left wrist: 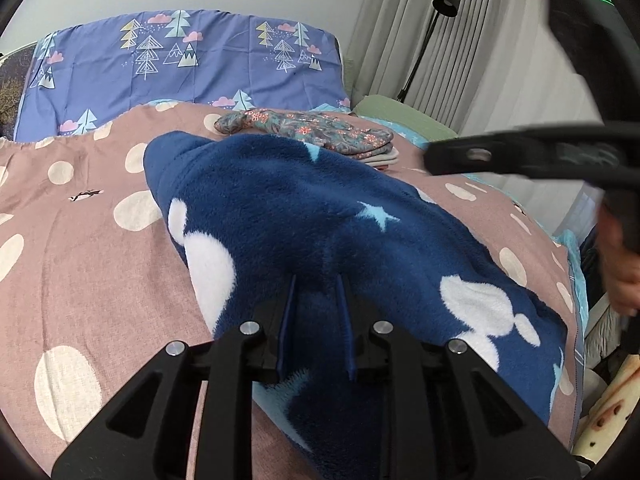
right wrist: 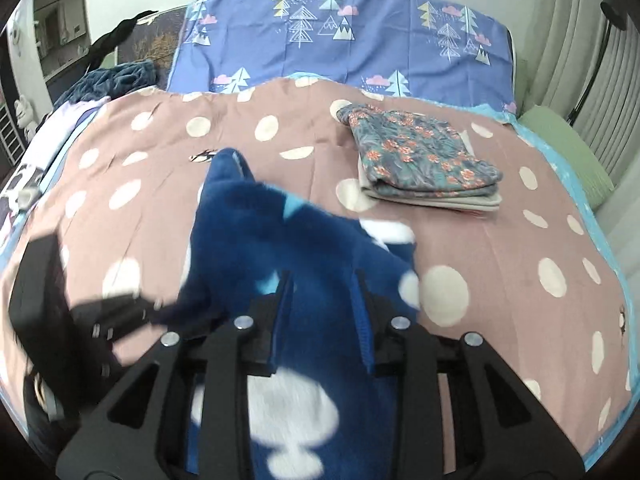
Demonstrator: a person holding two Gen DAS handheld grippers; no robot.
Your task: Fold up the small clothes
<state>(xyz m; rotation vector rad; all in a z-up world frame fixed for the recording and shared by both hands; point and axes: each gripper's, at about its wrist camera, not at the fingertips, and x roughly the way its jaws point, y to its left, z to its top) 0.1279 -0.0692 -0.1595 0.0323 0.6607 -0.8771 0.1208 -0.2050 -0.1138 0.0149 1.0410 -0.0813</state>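
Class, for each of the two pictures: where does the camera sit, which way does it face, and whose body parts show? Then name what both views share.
Left wrist: rides the left gripper, looking along its fingers over the blue fleece garment toward the headboard; the right gripper and a hand show at right.
Right wrist: rides the right gripper, facing the same way; the blurred left gripper shows at left.
Shared: the fleece, the folded floral stack, the dotted bedspread.
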